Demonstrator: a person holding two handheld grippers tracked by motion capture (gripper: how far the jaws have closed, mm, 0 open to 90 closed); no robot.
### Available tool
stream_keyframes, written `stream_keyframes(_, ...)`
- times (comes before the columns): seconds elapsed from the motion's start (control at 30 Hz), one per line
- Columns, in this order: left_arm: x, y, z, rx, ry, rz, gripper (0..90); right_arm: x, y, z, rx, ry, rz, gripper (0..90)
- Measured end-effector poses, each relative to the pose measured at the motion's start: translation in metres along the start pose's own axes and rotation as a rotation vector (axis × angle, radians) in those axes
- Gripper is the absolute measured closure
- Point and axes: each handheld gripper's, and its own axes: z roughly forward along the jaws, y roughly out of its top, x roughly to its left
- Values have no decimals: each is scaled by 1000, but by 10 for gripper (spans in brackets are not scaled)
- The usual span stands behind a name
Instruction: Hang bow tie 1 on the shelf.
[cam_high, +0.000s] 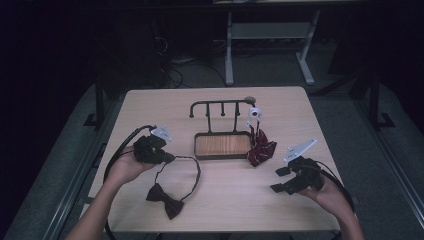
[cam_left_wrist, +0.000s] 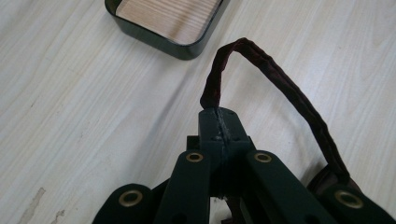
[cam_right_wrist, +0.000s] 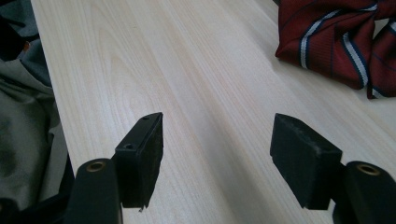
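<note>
— Two hand-held grippers at work, and the left hand-held gripper (cam_high: 169, 158) is the busy one: its jaws are pinched tight on the neck strap (cam_left_wrist: 261, 65) of the dark bow tie (cam_high: 165, 200). The knot itself lies on the counter (cam_high: 225, 200) nearer the person, with the strap looping back up to the jaws.

— And the right hand-held gripper (cam_high: 279, 180)?

— Jaws spread wide, nothing between them, hovering over bare wood on the right side. A striped red tie (cam_right_wrist: 345, 42) sits crumpled just ahead of it.

— So how should the lift go?

— I'd raise the strap slowly and straight up, so the bow swings free instead of dragging across the wood. The grip is on a thin fabric band, so any jerk could slide it through the pads. If the goal is the hook rack (cam_high: 220, 107), the loop must stay open; the free gripper could spread the far side of the strap before it goes over a peg.

— What about the tray?

— The dark-rimmed tray (cam_high: 222, 156) at the rack's foot has a wooden floor and looks empty. The striped tie is bunched against its right outer edge, not inside it. Something white hangs near the rack's right end, possibly a clip, but it is too small to be sure.
</note>
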Motion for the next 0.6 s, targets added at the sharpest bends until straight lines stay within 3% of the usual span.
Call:
stream_keyframes(0.27, -3, 6, -7, 14, -10, 27, 900, -2, -1, 0, -3, 1, 0, 342)
stream_keyframes(0.6, -5, 8, -17, 12, -19, 32, 900, -2, -2, 0, 0, -2, -2, 340)
